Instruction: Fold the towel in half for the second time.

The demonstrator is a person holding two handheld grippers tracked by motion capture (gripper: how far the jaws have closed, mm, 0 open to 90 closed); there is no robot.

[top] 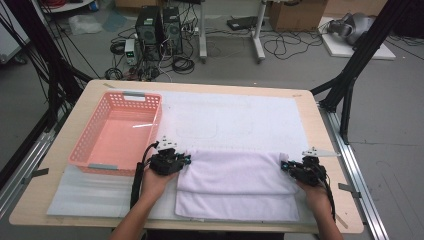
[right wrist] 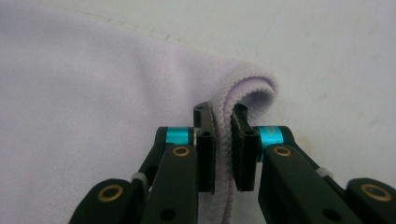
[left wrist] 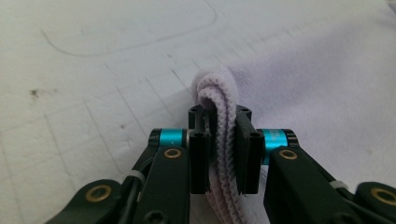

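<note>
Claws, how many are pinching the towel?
2. The left claw grips the towel's left corner beside the pink basket; the right claw grips its right corner. Each gripper view shows jaws shut on the hem.

A pale lilac rectangular terry-cloth towel (top: 235, 185) lies folded on the table, its upper layer doubled back short of the near edge. Its two far corners are pinched, one between the jaws of the left gripper (top: 186, 160), the other between those of the right gripper (top: 284, 165), and the folded hem bunches between each pair of pads.
</note>
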